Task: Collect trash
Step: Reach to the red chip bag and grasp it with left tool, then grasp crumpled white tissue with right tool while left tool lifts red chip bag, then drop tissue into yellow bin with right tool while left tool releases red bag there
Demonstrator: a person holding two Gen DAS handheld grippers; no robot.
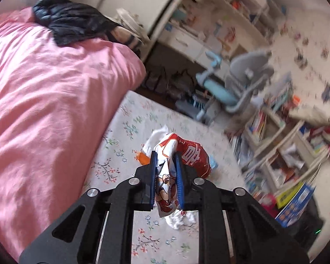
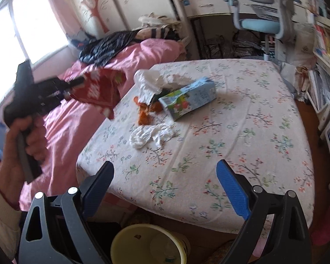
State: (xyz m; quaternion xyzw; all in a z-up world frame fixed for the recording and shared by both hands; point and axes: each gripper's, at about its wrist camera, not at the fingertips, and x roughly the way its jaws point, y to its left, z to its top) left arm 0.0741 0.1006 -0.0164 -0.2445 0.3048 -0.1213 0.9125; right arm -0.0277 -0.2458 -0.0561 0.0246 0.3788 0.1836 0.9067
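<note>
My left gripper (image 1: pixel 166 154) is shut on a red and white snack bag (image 1: pixel 182 154), held in the air above the floral table; it also shows in the right wrist view (image 2: pixel 76 83) with the red bag (image 2: pixel 99 88). My right gripper (image 2: pixel 165 171) is open and empty over the table's near edge. On the floral tablecloth (image 2: pixel 231 132) lie a blue drink carton (image 2: pixel 187 99), orange peel (image 2: pixel 146 112), a crumpled white tissue (image 2: pixel 149 136) and more white paper (image 2: pixel 151 79). A pale yellow bin (image 2: pixel 149 244) stands on the floor below the right gripper.
A pink-covered bed (image 1: pixel 43 88) with a black jacket (image 1: pixel 72 19) is left of the table. A grey and blue desk chair (image 2: pixel 264 11) and desk stand behind it. Bookshelves (image 2: pixel 328 88) line the right side.
</note>
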